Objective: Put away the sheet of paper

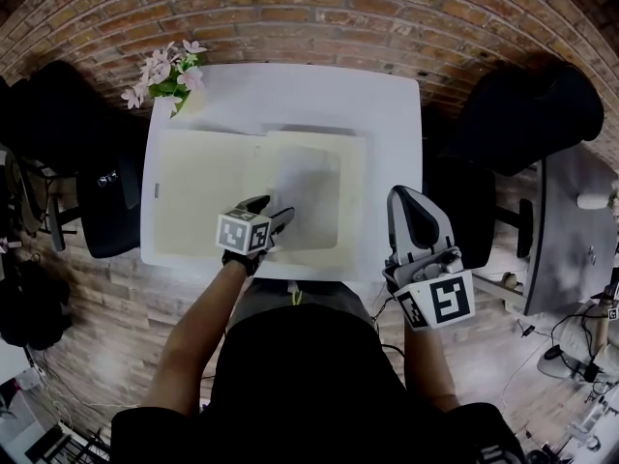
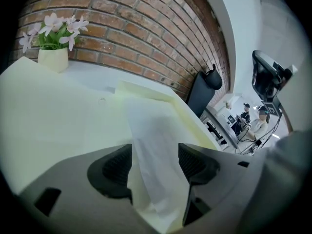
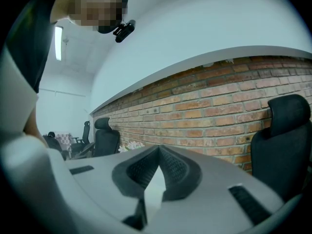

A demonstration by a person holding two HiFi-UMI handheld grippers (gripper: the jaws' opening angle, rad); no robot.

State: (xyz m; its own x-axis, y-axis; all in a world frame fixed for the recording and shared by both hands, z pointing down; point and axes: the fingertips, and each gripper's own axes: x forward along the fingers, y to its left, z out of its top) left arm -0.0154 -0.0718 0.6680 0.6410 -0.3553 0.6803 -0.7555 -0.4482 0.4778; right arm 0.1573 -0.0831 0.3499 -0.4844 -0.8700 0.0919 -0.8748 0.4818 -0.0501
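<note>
On the table (image 1: 319,85): an open cream folder (image 1: 198,201) lies flat, with flowers (image 1: 166,73) at the far left corner.
Sheet of paper (image 1: 308,196): on the folder's right half, its near edge seemingly lifted between the left jaws.
Left gripper (image 1: 271,211): jaws spread wide, pads not clamping the paper.
Right gripper (image 1: 406,201): jaws closed together, empty, raised beside the table's right edge.

A white rectangular table (image 1: 387,104) stands against the brick wall, filling the upper middle of the head view. A cream folder (image 1: 203,201) lies open and flat on it, covering most of the tabletop's left and centre and reaching close to the near edge. A small pale pot of pink-white flowers (image 1: 169,75) stands at the table's upper left corner, just beyond the folder's far edge.
</note>
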